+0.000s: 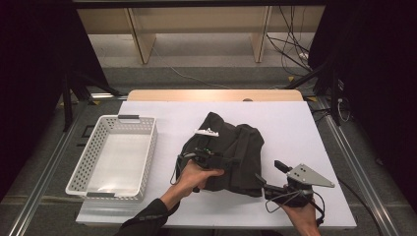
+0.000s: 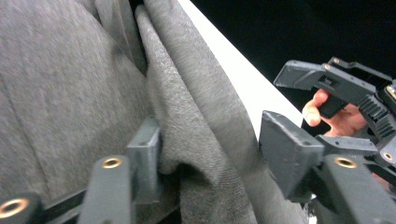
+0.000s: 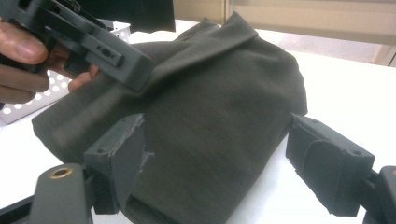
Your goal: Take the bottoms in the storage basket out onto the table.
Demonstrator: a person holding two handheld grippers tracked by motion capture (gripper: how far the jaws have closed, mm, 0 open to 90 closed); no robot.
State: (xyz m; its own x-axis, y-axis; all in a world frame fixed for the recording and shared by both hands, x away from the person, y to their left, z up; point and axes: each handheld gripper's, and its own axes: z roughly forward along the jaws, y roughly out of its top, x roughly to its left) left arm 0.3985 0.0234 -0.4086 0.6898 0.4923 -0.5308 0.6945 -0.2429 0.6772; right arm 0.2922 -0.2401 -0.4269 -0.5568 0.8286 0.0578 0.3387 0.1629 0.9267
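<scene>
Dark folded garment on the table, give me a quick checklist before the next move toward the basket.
1. Left gripper has cloth between its jaws: ok, a fold of the dark garment lies between them, though the jaws stand open.
2. Right gripper on the cloth: not ok, its jaws are open at the garment's near corner, not closed.
3. Garment folded: ok, it lies in a compact bundle.
4. White basket ready: ok, nothing lies inside.
5. Basket sits to the garment's left on the table: ok.
6. White tag tucked in: not ok, it shows on top.
</scene>
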